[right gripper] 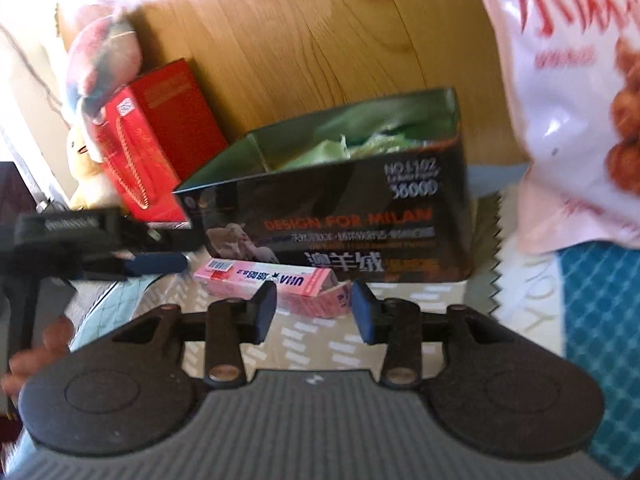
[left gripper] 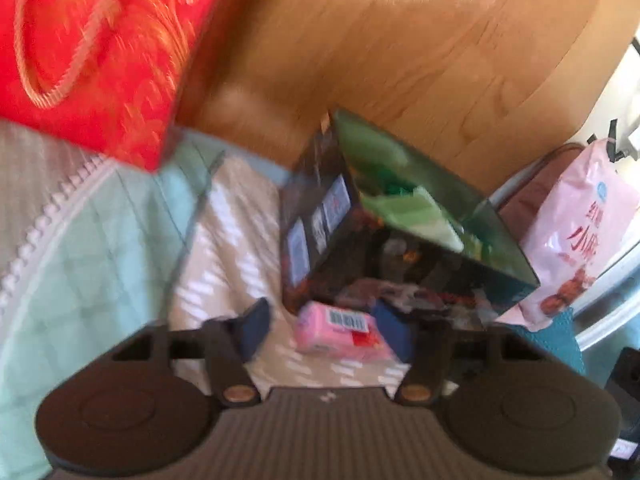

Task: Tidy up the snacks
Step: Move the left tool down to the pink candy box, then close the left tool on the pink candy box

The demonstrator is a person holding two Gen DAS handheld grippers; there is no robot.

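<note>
Left tongs (left gripper: 332, 330): spread, the pink packet between the pads, not pinched.
Right tongs (right gripper: 314, 308): spread, pads either side of the packet's near end, no squeeze visible.
Pink packet (right gripper: 276, 282): lies flat on the patterned bedcover (left gripper: 236, 248), just in front of the dark box.
Dark box (right gripper: 344, 216): open-topped, green wrappers inside (blurred).
Red gift bag (left gripper: 100, 52): left of the box.
Pink snack bag (right gripper: 568, 92): right of it.

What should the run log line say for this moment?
left tool: open, empty | right tool: open, empty | pink packet: on bedding, before both | dark box: open, behind packet
</note>
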